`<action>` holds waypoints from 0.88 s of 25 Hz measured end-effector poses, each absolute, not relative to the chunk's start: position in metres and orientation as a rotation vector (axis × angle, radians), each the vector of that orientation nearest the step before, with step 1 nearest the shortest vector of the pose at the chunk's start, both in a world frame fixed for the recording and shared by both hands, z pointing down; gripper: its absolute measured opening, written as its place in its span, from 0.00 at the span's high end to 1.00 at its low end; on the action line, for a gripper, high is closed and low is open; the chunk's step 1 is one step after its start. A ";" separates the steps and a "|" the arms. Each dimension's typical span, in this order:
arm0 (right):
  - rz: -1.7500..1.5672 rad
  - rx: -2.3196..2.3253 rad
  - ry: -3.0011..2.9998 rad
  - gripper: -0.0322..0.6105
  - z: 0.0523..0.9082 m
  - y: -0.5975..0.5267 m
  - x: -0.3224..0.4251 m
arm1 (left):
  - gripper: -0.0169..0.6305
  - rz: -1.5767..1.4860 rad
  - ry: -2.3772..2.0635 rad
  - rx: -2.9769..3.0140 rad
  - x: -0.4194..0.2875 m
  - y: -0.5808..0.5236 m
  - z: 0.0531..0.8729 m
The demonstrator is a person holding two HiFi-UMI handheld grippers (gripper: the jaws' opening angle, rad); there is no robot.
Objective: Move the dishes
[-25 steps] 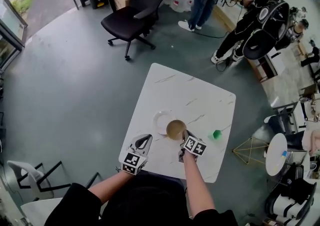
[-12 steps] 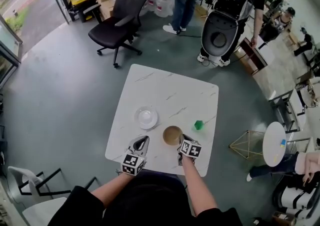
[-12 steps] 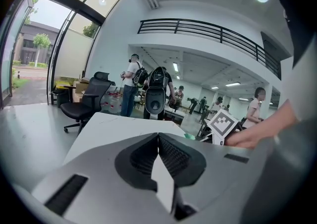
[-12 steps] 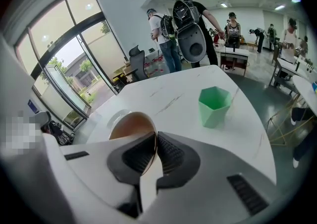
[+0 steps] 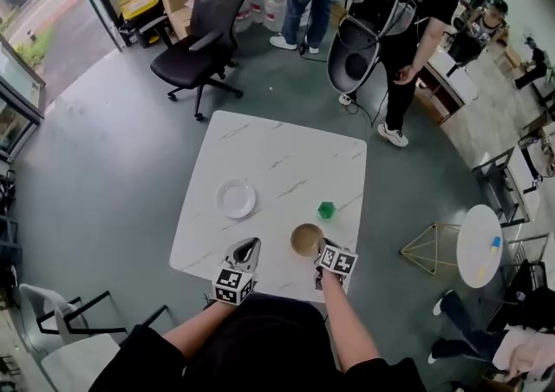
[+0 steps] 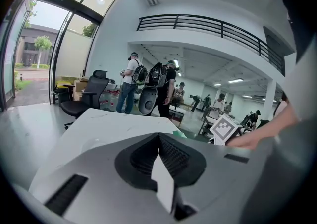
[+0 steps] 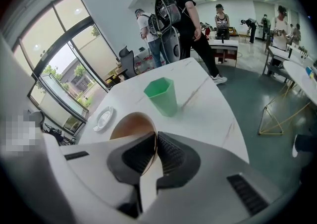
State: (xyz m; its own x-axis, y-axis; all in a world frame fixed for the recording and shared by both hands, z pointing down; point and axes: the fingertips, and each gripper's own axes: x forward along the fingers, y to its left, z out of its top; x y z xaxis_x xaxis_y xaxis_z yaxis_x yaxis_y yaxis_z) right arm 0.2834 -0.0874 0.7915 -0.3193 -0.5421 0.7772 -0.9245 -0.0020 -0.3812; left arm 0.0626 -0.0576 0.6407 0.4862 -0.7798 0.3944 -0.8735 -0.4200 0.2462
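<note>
**While the right gripper pinches the bowl: surface and room**

Where the head view looks down, a grey-green floor (image 5: 113, 147) fills most of the frame, with glass walling (image 5: 22, 69) along the upper left edge. A square white table (image 5: 286, 152) with thin grey veining sits mid-frame.

- A black office chair (image 5: 201, 35) stands on the floor at upper left of the table, well apart from it.
- Standing people (image 5: 408, 52) are at top centre and top right, one beside a large black oval shell.
- A small round white side table (image 5: 479, 247) is at the right edge. A gold wire frame (image 5: 431, 249) lies on the floor between it and the main table.
- White plate (image 5: 236, 199): left of the tabletop's centre, alone.
- Brown bowl (image 5: 306, 239): lower centre, near the table's bottom edge. I cannot tell whether it is resting or lifted.
- Green cup (image 5: 326, 209): upright, just above and right of the bowl, not touching it.
- Right gripper (image 7: 155, 136): clamped on the bowl's near rim, which passes between the pads.
- Left gripper (image 6: 158, 136): jaws pressed together with nothing between them. It is at lower centre-left, over the table's bottom edge.
</note>
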 end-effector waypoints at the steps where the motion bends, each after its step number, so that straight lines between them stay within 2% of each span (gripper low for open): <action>1: 1.267 1.507 -1.869 0.90 0.796 -0.086 0.289 | 0.95 0.310 -1.379 2.320 0.068 -0.057 0.641; 9: 1.326 1.456 -1.859 0.90 0.821 -0.075 0.315 | 0.95 0.341 -1.418 2.315 0.102 -0.050 0.641; 17: 1.403 1.448 -1.889 0.90 0.828 -0.078 0.317 | 0.95 0.365 -1.478 2.263 0.088 -0.048 0.644; 18: 1.419 1.442 -1.898 0.89 0.827 -0.080 0.315 | 0.95 0.371 -1.477 2.258 0.086 -0.048 0.646; 20: 1.412 1.445 -1.902 0.78 0.823 -0.083 0.314 | 0.95 0.377 -1.465 2.255 0.085 -0.049 0.650; 22: 1.321 1.478 -1.901 0.75 0.811 -0.087 0.319 | 0.95 0.366 -1.450 2.251 0.084 -0.050 0.653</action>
State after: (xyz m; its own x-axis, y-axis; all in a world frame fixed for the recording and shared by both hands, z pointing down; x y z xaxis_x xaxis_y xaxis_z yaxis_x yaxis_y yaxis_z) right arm 0.3193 -0.0869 0.8113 -0.3662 -0.5312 0.7640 -0.9013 -0.0015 -0.4331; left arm 0.0837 -0.0503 0.6530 0.4169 -0.7936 0.4432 -0.9089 -0.3566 0.2163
